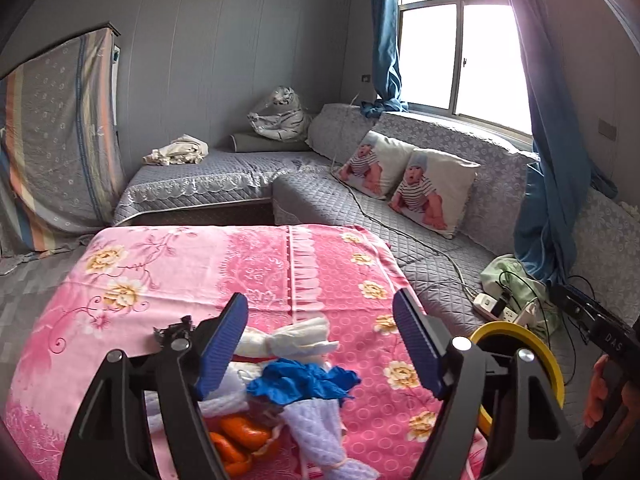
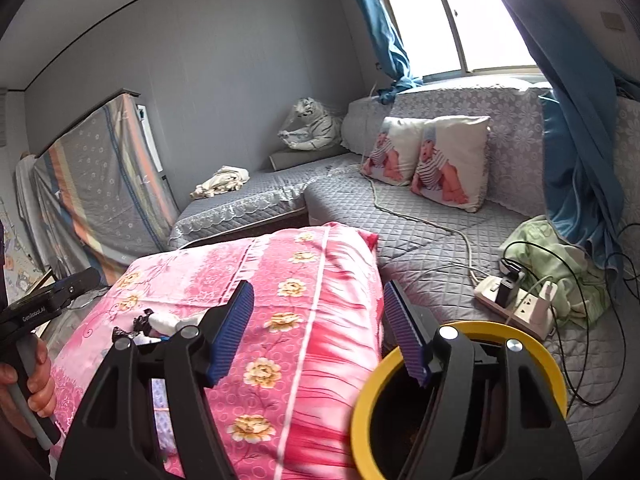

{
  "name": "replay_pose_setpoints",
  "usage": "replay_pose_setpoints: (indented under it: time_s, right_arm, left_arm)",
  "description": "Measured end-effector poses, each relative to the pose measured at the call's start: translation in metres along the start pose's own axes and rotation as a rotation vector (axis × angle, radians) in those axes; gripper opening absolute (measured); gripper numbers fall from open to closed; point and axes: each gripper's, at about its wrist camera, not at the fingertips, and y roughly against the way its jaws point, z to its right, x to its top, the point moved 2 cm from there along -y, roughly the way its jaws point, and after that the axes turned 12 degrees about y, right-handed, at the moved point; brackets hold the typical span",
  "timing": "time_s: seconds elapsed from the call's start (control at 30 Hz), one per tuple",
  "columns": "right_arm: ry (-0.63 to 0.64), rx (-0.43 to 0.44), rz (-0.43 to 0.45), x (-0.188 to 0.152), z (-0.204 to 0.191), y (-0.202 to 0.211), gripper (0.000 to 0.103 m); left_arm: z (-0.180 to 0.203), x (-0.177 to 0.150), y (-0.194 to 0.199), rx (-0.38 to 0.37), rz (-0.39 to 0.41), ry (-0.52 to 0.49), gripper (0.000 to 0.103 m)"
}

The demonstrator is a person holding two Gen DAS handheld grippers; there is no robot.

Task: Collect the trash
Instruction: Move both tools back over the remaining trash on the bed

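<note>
A trash pile lies on the pink flowered cloth [image 1: 180, 264] in the left wrist view: white tissue [image 1: 296, 338], a crumpled blue glove [image 1: 304, 380], orange peels [image 1: 240, 436], a pale lilac cloth [image 1: 320, 428] and a small black scrap [image 1: 176, 330]. My left gripper [image 1: 320, 344] is open, its jaws either side of the pile, just above it. A yellow-rimmed bin [image 2: 460, 396] stands right of the table; it also shows in the left wrist view [image 1: 524, 344]. My right gripper [image 2: 318, 332] is open and empty, its right finger [image 2: 404, 332] over the bin's rim.
A grey quilted sofa [image 1: 360, 208] runs behind and to the right, with two baby-print cushions [image 1: 408, 184]. A white power strip [image 2: 516, 306] with plugs and cables lies on the sofa beside a green cloth [image 2: 560, 264]. Blue curtains [image 1: 552, 200] hang by the window.
</note>
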Motion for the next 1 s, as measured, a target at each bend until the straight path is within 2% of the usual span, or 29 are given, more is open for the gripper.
replay_pose_setpoints:
  time_s: [0.3,0.53,0.7,1.0]
  right_arm:
    - [0.094,0.129,-0.003,0.012,-0.076,-0.008,0.069]
    - [0.157,0.193,-0.015,0.011,-0.120,-0.008,0.073]
    - [0.181,0.227,-0.047,0.004,-0.143,-0.016,0.074]
    - [0.214,0.275,-0.129,-0.018,-0.170,-0.038,0.075]
  left_arm:
    - [-0.055,0.001,0.038,0.059,0.042,0.046,0.077]
    - [-0.090,-0.002,0.059,0.095,0.073,0.077,0.084]
    - [-0.118,-0.011,0.061,0.121,0.069,0.105,0.088]
    - [-0.171,-0.037,0.046,0.157,0.020,0.190,0.088]
